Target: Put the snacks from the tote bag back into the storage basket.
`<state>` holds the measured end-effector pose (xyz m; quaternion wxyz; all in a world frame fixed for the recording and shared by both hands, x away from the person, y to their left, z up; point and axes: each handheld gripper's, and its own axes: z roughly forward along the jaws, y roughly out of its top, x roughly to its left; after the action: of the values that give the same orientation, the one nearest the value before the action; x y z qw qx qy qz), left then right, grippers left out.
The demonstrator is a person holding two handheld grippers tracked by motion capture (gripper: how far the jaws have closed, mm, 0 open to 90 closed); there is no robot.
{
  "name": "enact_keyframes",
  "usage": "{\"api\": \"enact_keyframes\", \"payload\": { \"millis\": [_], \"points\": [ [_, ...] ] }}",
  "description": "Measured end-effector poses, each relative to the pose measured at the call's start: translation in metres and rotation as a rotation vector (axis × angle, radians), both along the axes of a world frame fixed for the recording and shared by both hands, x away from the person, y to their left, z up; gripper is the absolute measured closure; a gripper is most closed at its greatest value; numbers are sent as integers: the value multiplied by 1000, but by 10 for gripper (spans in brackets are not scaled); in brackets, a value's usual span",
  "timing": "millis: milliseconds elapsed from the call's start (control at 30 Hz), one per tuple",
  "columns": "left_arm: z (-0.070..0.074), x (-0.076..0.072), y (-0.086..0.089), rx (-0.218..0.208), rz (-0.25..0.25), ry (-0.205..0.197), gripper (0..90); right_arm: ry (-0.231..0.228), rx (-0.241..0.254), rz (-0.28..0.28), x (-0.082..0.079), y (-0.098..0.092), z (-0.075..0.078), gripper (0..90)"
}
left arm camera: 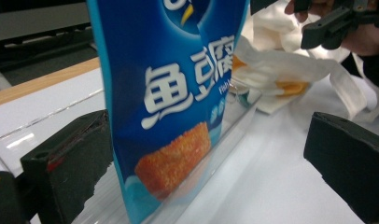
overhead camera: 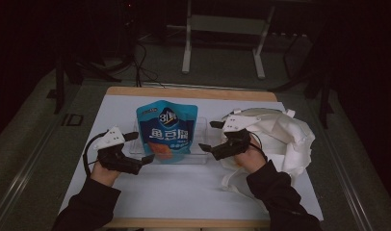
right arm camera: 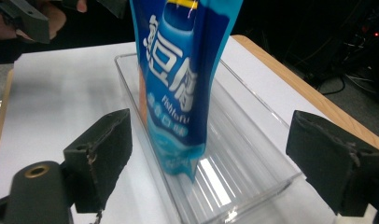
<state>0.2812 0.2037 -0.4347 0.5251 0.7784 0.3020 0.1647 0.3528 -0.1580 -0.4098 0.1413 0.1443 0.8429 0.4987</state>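
Note:
A blue snack pouch with white lettering and a picture of a fried orange block stands upright in a shallow clear plastic tray at the middle of the white mat. My left gripper is open at the pouch's left lower edge. In the left gripper view the pouch rises between the wide-apart jaws, and the left jaw is close to its edge. My right gripper is open at the tray's right end. The right gripper view has the pouch and tray ahead of the spread jaws.
A crumpled white cloth bag lies on the right of the mat, under and behind the right hand. The wooden table edge runs along the back. Dark floor, cables and a metal stand lie beyond.

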Motion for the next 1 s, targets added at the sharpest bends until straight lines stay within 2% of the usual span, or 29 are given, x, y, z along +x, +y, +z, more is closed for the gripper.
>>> {"api": "enact_keyframes", "payload": {
  "millis": [100,200,333,433,567,667,1000],
  "points": [
    [-1,-8,-2,23,-2,-11,16,5,-6,-6,-4,-6,-3,145],
    [-2,-13,-4,24,-2,-8,16,5,-15,-8,-9,-11,-6,145],
    [-9,-23,-7,10,-21,12,16,11,-4,-11,-17,-20,-9,145],
    [-16,-28,-10,28,-24,20,16,17,-11,-12,-23,-25,-14,145],
    [-23,-35,-13,11,-36,44,16,20,-5,-13,-30,-32,-18,145],
    [-27,-40,-16,22,-49,56,16,24,-3,-15,-37,-37,-22,145],
    [-32,-54,-27,29,-88,63,16,22,-13,-31,-57,-56,-34,144]
  ]
}}
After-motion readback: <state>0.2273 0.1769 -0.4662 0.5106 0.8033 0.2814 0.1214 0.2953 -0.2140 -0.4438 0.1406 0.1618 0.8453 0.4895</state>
